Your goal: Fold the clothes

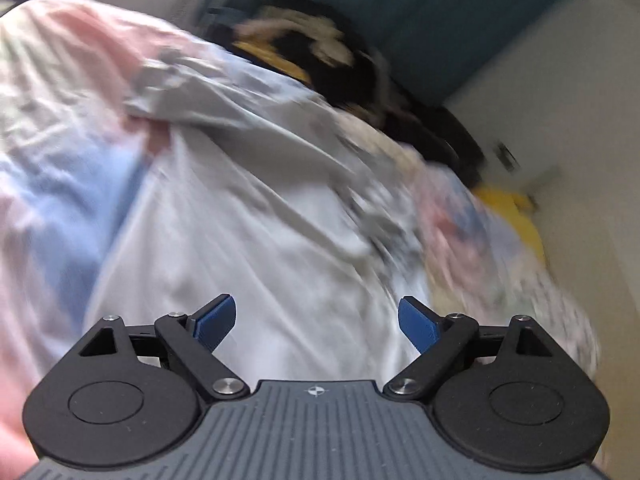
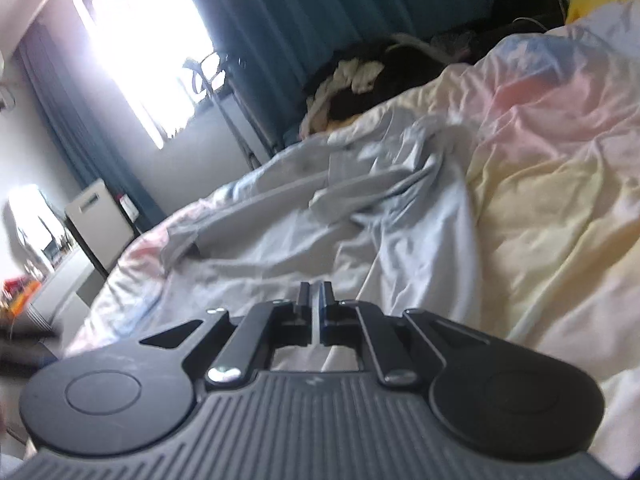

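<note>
Left wrist view: left gripper [image 1: 317, 322] gapes over pale garment [image 1: 248, 216]; right gripper [image 2: 316, 300] seemingly pinches its edge.

Daylight is admitted through a window [image 2: 144, 52] at ten o'clock in the right wrist view, where the pane is blown out to pure white and glare is spread over the curtain [image 2: 304, 20] beside it. The bedding [image 2: 540, 184] is lit softly, with shallow shadows held in its folds. The left wrist view is heavily smeared by motion blur, the shirt [image 1: 248, 208] most of all. Straight lines are bent by fisheye distortion near all edges.
</note>
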Demonstrator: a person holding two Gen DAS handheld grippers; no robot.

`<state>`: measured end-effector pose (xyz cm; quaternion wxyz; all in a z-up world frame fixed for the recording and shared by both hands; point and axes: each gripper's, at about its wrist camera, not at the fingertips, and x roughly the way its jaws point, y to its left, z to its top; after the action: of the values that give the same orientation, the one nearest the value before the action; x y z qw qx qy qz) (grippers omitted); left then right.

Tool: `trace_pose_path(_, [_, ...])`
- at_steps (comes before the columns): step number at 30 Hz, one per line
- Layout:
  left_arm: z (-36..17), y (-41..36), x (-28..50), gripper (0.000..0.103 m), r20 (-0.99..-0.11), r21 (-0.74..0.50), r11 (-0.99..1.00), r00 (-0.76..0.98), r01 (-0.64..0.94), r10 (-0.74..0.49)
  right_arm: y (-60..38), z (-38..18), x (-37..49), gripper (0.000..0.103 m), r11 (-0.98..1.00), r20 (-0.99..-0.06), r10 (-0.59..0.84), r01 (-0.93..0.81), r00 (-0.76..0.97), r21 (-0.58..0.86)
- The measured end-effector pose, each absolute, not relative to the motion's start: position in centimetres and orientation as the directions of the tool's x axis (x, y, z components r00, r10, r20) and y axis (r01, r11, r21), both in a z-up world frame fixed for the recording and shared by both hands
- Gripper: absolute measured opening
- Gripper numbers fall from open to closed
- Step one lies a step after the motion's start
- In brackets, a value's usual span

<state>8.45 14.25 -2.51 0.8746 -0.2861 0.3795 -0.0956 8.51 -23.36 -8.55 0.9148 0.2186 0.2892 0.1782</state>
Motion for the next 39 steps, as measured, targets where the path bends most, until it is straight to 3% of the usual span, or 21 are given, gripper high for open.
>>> trace_pose_path(7, [-4.9, 17.2, 16.0, 0.090, -0.645, -0.440, 0.886, 0.738, -0.149, -0.197, -22.0, -8.2, 9.0, 0.006, 0.865, -0.412, 0.440, -0.253, 0.797, 0.434])
trace_pose_path(11, [-7.0, 18.3, 19.1, 0.090, -0.660, -0.435, 0.875, 0.737, -0.213, -0.148, -22.2, -7.8, 9.8, 0.008, 0.874, -0.385, 0.430, -0.269, 0.817, 0.405])
trace_pose_path(15, [-8.7, 19.1, 21.4, 0.090, -0.651, -0.412, 0.871, 0.755, -0.267, -0.076, -22.2, -8.4, 10.7, 0.010, 0.883, -0.416, 0.425, -0.267, 0.804, 0.386])
trace_pose_path(22, [-9.1, 20.3, 23.6, 0.091, -0.581, -0.412, 0.866, 0.814, -0.282, -0.011, -22.7, -10.0, 11.9, 0.038, 0.871, -0.460, 0.434, -0.232, 0.775, 0.432])
trace_pose_path(27, [-8.8, 22.4, 24.6, 0.091, -0.570, -0.472, 0.791, 0.819, -0.389, 0.062, -22.8, -10.1, 12.2, 0.047, 0.861, -0.453, 0.445, -0.229, 0.773, 0.455])
trace_pose_path(32, [-9.6, 23.3, 25.8, 0.091, -0.557, -0.558, 0.720, 0.829, -0.413, 0.044, -22.8, -10.4, 12.4, 0.056, 0.852, -0.456, 0.452, -0.219, 0.767, 0.476])
trace_pose_path(35, [-9.6, 22.8, 26.8, 0.086, -0.564, -0.534, 0.729, 0.823, -0.428, 0.070, -22.9, -10.5, 12.6, 0.056, 0.847, -0.457, 0.455, -0.213, 0.764, 0.487])
trace_pose_path(36, [-9.3, 22.2, 27.5, 0.086, -0.590, -0.470, 0.765, 0.801, -0.441, 0.100, -22.9, -10.5, 12.6, 0.056, 0.846, -0.458, 0.456, -0.213, 0.763, 0.489])
trace_pose_path(37, [-9.0, 21.5, 28.2, 0.081, -0.614, -0.398, 0.800, 0.778, -0.450, 0.133, -22.9, -10.5, 12.6, 0.056, 0.845, -0.458, 0.457, -0.212, 0.763, 0.490])
trace_pose_path(38, [-8.6, 20.5, 28.8, 0.067, -0.631, -0.301, 0.843, 0.756, -0.446, 0.175, -22.9, -10.6, 12.6, 0.056, 0.844, -0.458, 0.458, -0.211, 0.762, 0.492])
trace_pose_path(39, [-8.1, 19.4, 29.2, 0.062, -0.623, -0.223, 0.884, 0.757, -0.411, 0.195, -22.9, -10.6, 12.6, 0.056, 0.844, -0.459, 0.459, -0.211, 0.761, 0.494])
